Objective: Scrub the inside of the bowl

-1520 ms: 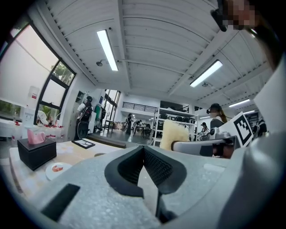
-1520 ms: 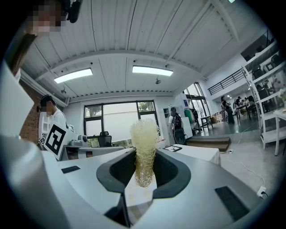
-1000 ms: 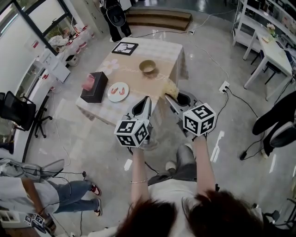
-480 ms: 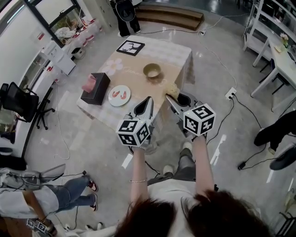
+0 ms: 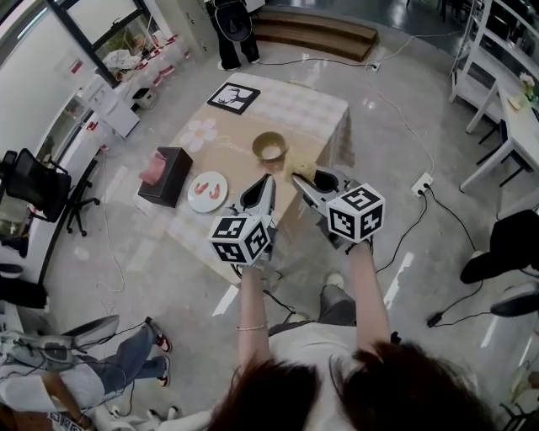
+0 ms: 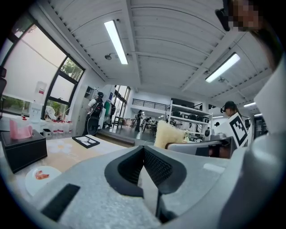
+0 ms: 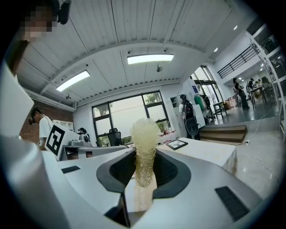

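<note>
A tan bowl (image 5: 270, 146) stands on the cloth-covered table (image 5: 316, 109), near its middle. In the head view both grippers are held out side by side, short of the bowl, over the table's near edge. My left gripper (image 5: 268, 178) is shut with nothing between its jaws (image 6: 143, 151). My right gripper (image 5: 296, 178) is shut on a pale yellow mesh scrubber (image 7: 144, 133), which sticks up past the fingertips. The left gripper view shows the scrubber (image 6: 169, 134) off to its right. The bowl's inside looks light and bare.
A black tissue box (image 5: 165, 175) with a pink tissue and a white plate (image 5: 207, 191) with red food sit at the table's left. A black-framed card (image 5: 233, 98) lies at the far end. Beyond are steps (image 5: 316, 29), a person in black (image 5: 227, 25) and floor cables.
Both grippers have moved forward together toward the table; the bowl now lies closer to their tips. Both stay shut, the scrubber still in the right one.
</note>
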`<state>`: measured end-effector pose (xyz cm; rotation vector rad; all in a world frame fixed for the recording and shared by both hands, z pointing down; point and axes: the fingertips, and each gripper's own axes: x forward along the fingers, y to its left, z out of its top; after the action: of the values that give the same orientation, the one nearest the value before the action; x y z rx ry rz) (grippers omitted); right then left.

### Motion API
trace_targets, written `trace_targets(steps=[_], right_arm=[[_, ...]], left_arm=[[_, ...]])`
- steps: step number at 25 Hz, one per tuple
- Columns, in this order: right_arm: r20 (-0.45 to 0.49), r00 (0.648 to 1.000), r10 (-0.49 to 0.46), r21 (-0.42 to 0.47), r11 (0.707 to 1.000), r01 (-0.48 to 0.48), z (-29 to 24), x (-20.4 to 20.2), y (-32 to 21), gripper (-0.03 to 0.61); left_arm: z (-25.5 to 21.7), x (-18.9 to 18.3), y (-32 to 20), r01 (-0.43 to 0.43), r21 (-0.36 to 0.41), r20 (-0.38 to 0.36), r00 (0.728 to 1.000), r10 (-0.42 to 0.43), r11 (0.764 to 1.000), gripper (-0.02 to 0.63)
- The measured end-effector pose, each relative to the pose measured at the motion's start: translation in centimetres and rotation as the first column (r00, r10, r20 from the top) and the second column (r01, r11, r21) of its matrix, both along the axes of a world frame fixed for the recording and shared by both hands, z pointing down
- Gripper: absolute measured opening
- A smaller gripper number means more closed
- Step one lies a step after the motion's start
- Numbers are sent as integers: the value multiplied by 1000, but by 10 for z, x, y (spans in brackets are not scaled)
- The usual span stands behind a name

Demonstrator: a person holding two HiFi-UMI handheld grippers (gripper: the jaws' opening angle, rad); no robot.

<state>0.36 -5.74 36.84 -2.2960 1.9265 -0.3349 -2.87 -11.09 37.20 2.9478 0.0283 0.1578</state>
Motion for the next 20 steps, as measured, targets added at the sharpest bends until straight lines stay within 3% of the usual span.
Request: trace_targets(steps=[8, 20], right_arm=[[9, 996, -89, -10, 996, 89, 0, 37, -13, 95], [32, 981, -190, -36, 981, 191, 7, 72, -30, 95]], left_arm=[[-4, 31, -14, 92, 32, 9, 996, -93, 995, 11], [1, 52, -33, 223, 18, 37, 974, -223, 975, 11]])
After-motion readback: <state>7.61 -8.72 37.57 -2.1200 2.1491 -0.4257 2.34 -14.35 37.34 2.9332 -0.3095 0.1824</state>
